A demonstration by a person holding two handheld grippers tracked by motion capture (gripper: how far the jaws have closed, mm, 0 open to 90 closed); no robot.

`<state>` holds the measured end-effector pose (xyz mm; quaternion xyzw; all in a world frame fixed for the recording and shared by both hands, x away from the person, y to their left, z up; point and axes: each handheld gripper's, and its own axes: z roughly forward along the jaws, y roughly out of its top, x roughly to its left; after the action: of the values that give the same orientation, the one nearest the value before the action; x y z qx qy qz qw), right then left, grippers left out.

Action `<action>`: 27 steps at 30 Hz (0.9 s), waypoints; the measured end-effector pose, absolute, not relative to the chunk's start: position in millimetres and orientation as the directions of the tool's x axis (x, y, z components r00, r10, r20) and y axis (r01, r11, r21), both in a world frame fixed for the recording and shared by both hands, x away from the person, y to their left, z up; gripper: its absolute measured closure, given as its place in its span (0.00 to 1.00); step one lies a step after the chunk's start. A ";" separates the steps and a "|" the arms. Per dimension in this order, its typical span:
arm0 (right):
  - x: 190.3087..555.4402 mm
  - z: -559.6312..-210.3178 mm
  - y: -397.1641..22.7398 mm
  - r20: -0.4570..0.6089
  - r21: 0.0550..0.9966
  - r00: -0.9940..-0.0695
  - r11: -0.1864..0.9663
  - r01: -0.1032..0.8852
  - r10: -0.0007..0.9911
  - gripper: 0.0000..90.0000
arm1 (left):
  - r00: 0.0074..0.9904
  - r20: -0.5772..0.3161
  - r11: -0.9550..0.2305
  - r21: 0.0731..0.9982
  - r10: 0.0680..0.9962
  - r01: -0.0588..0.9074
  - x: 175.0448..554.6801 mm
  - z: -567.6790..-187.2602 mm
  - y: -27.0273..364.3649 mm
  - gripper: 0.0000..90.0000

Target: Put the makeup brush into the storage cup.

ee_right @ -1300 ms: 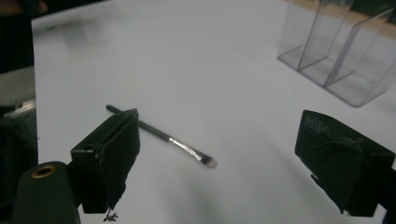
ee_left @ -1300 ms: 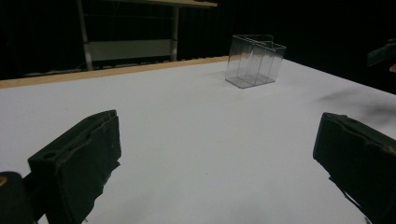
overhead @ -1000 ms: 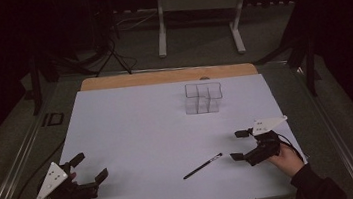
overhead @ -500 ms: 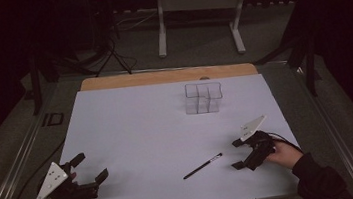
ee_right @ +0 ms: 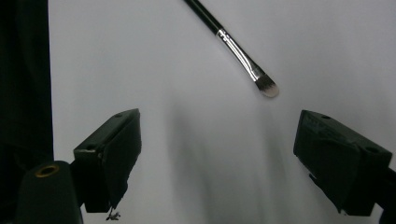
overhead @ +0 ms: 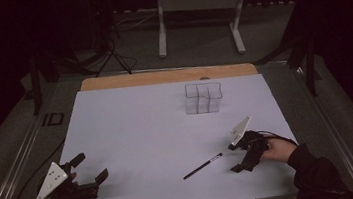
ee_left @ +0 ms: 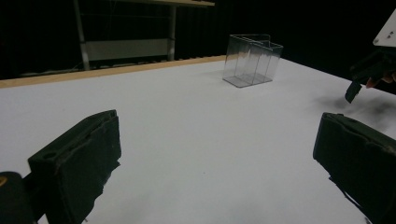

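A thin black makeup brush (overhead: 203,166) lies on the white table (overhead: 142,128) at the front right, its silver ferrule and bristle tip toward my right gripper (overhead: 234,158). That gripper is open, tilted down at the table just right of the brush tip, touching nothing. In the right gripper view the brush (ee_right: 233,46) lies just beyond the open jaws of the right gripper (ee_right: 215,158). My left gripper (overhead: 90,166) rests open and empty at the front left, the left gripper (ee_left: 219,158) looking across the table. A clear compartmented box (overhead: 203,98) stands at the back right.
The clear box (ee_left: 252,59) is seen far off in the left gripper view, with the other hand's gripper (ee_left: 369,74) at the right edge. A wooden strip (overhead: 167,76) edges the table's far side. A metal stand (overhead: 196,1) stands on the floor beyond.
My right gripper has shifted left and toward the front edge, tilting down close to the brush tip. The left gripper and the brush have stayed put.
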<state>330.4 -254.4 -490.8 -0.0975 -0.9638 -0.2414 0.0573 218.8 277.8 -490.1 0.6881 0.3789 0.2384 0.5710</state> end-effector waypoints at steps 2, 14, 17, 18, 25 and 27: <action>332.0 -490.2 -252.5 0.155 0.444 -0.977 0.873 0.202 0.147 0.17 | 0.599 -0.106 -0.059 0.967 0.794 0.249 218.8 -490.1 278.0 0.02; 341.1 -480.4 -247.9 0.102 0.446 -0.991 0.886 0.124 0.087 0.17 | 0.603 -0.106 -0.064 0.965 0.790 0.253 219.1 -490.6 277.6 0.02; 344.5 -478.6 -244.4 0.135 0.429 -0.988 0.894 0.128 0.077 0.17 | 0.602 -0.106 -0.063 0.966 0.791 0.252 219.2 -490.5 277.7 0.02; 344.6 -478.2 -242.6 0.123 0.423 -0.990 0.899 0.111 0.064 0.17 | 0.601 -0.107 -0.060 0.966 0.792 0.252 219.2 -490.4 277.7 0.02; 350.4 -474.3 -231.0 0.107 0.333 -0.994 0.941 0.061 0.027 0.20 | 0.602 -0.107 -0.061 0.966 0.791 0.253 219.1 -490.5 277.9 0.02; 351.8 -474.1 -228.5 0.111 0.321 -0.994 0.946 0.047 0.012 0.19 | 0.603 -0.108 -0.061 0.965 0.791 0.254 219.1 -490.6 278.1 0.02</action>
<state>351.8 -228.5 -474.1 -0.0151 -0.9849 -0.1639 0.0536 219.1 278.1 -490.6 0.6893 0.3786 0.2350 0.5711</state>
